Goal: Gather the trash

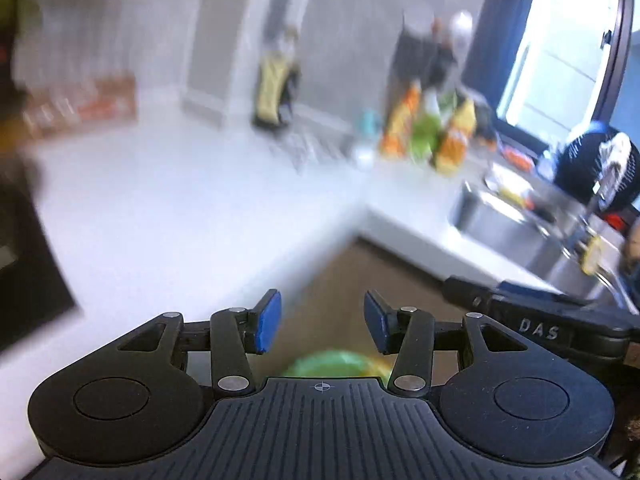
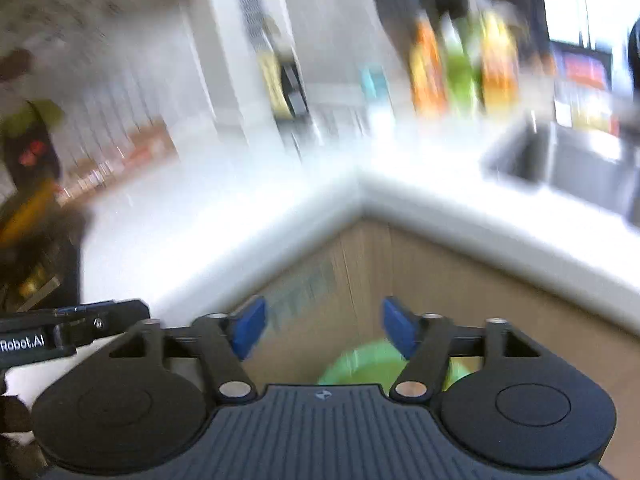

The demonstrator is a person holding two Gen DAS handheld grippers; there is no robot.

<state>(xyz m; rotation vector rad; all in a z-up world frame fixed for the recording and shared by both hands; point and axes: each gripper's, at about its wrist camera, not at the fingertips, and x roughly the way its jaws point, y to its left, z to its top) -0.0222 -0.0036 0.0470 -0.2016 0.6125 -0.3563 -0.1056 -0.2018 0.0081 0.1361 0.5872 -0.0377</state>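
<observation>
Where counters meet, two empty tongs: left tongs (image 1: pixel 322 322), right tongs (image 2: pixel 322 328).

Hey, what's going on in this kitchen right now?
A person holds two grippers over the inner corner of a white counter. The left gripper and right gripper are both open and empty. Something green, blurred, perhaps a lined bin, sits on the floor below. Bottles stand near the sink.
</observation>
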